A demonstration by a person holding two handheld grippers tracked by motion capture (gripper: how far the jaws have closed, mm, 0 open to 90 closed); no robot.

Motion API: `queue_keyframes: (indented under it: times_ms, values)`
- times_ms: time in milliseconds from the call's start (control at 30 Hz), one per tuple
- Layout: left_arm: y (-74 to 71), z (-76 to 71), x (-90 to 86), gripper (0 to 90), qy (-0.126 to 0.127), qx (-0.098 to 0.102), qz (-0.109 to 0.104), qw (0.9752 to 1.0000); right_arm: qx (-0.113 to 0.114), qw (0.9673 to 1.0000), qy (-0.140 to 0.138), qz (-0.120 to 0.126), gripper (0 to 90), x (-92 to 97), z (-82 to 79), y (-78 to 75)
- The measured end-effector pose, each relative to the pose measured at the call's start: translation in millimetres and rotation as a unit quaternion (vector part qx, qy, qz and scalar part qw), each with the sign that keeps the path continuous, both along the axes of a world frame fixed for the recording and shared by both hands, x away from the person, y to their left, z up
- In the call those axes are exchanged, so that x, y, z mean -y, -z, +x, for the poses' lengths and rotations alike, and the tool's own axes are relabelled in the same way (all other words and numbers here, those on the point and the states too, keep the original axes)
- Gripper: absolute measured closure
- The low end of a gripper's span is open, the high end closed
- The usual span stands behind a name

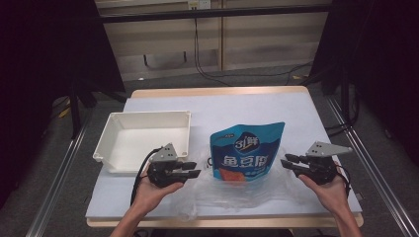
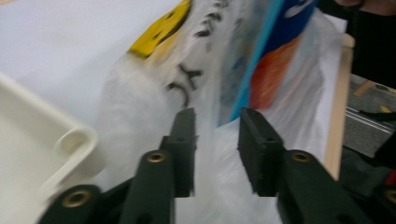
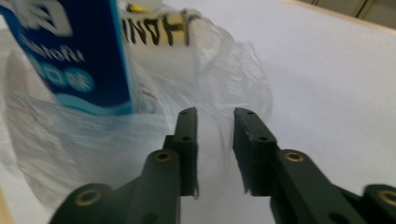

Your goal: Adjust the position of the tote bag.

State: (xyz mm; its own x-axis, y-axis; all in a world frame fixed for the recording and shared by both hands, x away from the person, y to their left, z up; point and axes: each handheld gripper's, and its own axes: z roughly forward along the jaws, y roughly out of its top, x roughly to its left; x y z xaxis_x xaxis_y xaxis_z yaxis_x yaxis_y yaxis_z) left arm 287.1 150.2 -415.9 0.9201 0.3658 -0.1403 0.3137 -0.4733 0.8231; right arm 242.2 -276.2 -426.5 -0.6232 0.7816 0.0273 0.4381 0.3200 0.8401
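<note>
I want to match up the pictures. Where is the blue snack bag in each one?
High view: the blue snack bag stands at the middle, between the two grippers, right of the white tray.
Left gripper view: top right, above the jaws.
Right gripper view: top left.
Shared landmark: the clear plastic bag crumpled around its base.

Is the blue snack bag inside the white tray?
No, the blue snack bag stands on the table to the right of the white tray, on top of crinkly clear plastic.
</note>
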Motion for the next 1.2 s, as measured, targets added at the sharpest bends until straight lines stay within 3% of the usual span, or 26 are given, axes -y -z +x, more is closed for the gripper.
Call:
queue_keyframes:
  times_ms: [67,133,233,267,300,400,467,533,600,767,833,967,1067,1100,1167,1200]
  values:
    - [1.5,-0.8,11.5,80.6,0.022,-0.009,0.000,0.9997,0.004,1.0000,-0.002,0.003,73.0,-4.1,0.0,-6.1]
    - [5.8,-1.3,22.4,87.4,0.036,-0.010,0.017,0.9991,0.008,0.9999,-0.007,0.002,73.0,-8.0,0.0,-9.9]
    - [15.4,5.2,30.5,90.0,0.035,-0.023,0.045,0.9981,0.012,0.9999,-0.005,0.002,69.9,-9.9,0.3,-13.3]
    - [20.7,8.1,32.0,90.0,0.030,-0.029,0.038,0.9984,0.013,0.9999,0.002,-0.002,67.7,-9.3,0.0,-14.4]
    - [23.2,10.8,32.2,90.0,0.028,-0.036,0.049,0.9978,0.014,0.9999,0.005,-0.002,67.8,-7.9,-0.2,-15.0]
    - [32.1,18.6,30.2,90.0,0.006,-0.042,0.047,0.9980,0.024,0.9993,0.025,-0.012,64.6,-1.6,-2.1,-19.9]
    - [34.2,22.1,28.5,89.6,0.000,-0.049,0.040,0.9980,0.025,0.9994,0.019,0.013,70.2,4.3,-3.4,-24.4]
    - [35.1,24.9,28.3,89.7,-0.003,-0.054,0.045,0.9975,0.024,0.9996,0.004,0.015,80.2,1.4,-3.5,-24.3]
    - [39.4,27.3,30.8,89.6,0.002,-0.060,0.039,0.9974,0.017,0.9996,-0.011,0.018,87.4,-6.4,0.3,-22.4]
    - [43.8,21.3,40.2,88.8,0.029,-0.051,0.068,0.9959,-0.014,0.9985,-0.038,0.037,90.0,-25.2,20.3,-13.1]
    - [45.9,22.3,40.5,88.8,0.030,-0.052,0.060,0.9964,-0.031,0.9979,-0.048,0.029,90.0,-31.3,27.0,-6.2]
    - [46.0,21.1,40.3,89.0,0.039,-0.043,0.081,0.9950,-0.059,0.9956,-0.072,0.011,90.0,-40.0,28.5,7.5]
    - [48.3,18.6,43.4,88.9,0.040,-0.034,0.108,0.9927,-0.070,0.9945,-0.078,-0.004,90.0,-39.7,25.9,15.5]
    - [50.1,17.6,44.7,89.0,0.039,-0.035,0.103,0.9933,-0.075,0.9937,-0.083,-0.006,90.0,-38.9,24.9,17.8]
    - [49.0,18.4,43.4,89.1,0.046,-0.034,0.118,0.9914,-0.086,0.9922,-0.087,-0.025,90.0,-38.2,22.5,23.5]
    - [51.1,18.0,43.5,89.0,0.046,-0.036,0.107,0.9925,-0.089,0.9917,-0.088,-0.028,90.0,-38.2,22.1,25.9]
